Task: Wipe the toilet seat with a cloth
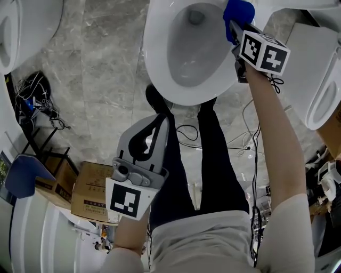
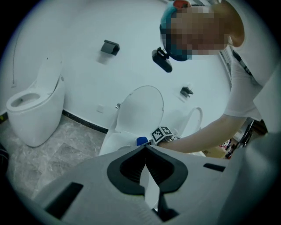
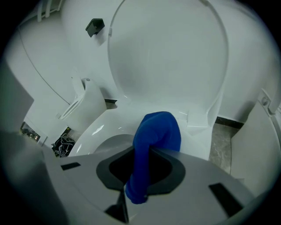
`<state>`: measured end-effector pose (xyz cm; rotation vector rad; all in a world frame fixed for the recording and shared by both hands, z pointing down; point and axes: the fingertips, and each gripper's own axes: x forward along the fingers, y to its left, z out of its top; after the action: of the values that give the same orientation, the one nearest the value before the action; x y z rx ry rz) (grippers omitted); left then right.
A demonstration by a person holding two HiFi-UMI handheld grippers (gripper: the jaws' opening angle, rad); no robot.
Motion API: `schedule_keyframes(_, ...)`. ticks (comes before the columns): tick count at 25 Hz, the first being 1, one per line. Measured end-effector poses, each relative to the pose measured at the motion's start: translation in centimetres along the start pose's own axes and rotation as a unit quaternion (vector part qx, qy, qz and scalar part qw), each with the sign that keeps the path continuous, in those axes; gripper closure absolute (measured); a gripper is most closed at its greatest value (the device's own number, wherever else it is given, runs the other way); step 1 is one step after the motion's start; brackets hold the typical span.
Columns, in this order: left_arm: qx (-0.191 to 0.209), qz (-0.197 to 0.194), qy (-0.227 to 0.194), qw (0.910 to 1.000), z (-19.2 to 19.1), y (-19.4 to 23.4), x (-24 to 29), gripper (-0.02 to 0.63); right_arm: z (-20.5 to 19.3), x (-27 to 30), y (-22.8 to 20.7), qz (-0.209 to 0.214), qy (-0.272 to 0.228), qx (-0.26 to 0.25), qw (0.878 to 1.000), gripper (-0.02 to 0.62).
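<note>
In my head view the toilet seat (image 1: 155, 64) runs off the top edge at twelve o'clock. The marker cube on the right gripper (image 1: 233, 29) covers part of the cloth (image 1: 238, 10) at one o'clock. The print on the cardboard box (image 1: 91, 193) at eight o'clock is too small to read. In the right gripper view, that gripper's body hides where the cloth meets the seat.

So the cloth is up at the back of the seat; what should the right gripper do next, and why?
Probably drag the blue cloth along the toilet seat rim toward the person. The right gripper is shut on the cloth at the hinge end, below the raised lid, so most of the rim lies nearer the person. The left gripper is shut, empty.
</note>
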<state>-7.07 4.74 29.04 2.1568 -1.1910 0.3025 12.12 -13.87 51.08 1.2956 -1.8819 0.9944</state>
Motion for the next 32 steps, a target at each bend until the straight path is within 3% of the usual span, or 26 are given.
schedule_keyframes(5, -0.036, 0.001, -0.019, 0.9992, 0.2, 0.9, -0.1, 0.601, 0.7, 0.7, 1.0, 0.002, 0.001, -0.010, 1.000, 0.541)
schedule_keyframes(12, -0.007, 0.027, -0.006, 0.9996, 0.3, 2.9, -1.1, 0.601, 1.4, 1.8, 2.5, 0.010, 0.006, -0.031, 0.999, 0.541)
schedule_keyframes(32, -0.031, 0.047, -0.021, 0.9982, -0.1, 5.7, -3.1, 0.601, 2.4, 3.7, 6.7, 0.035, 0.015, -0.079, 0.996, 0.541)
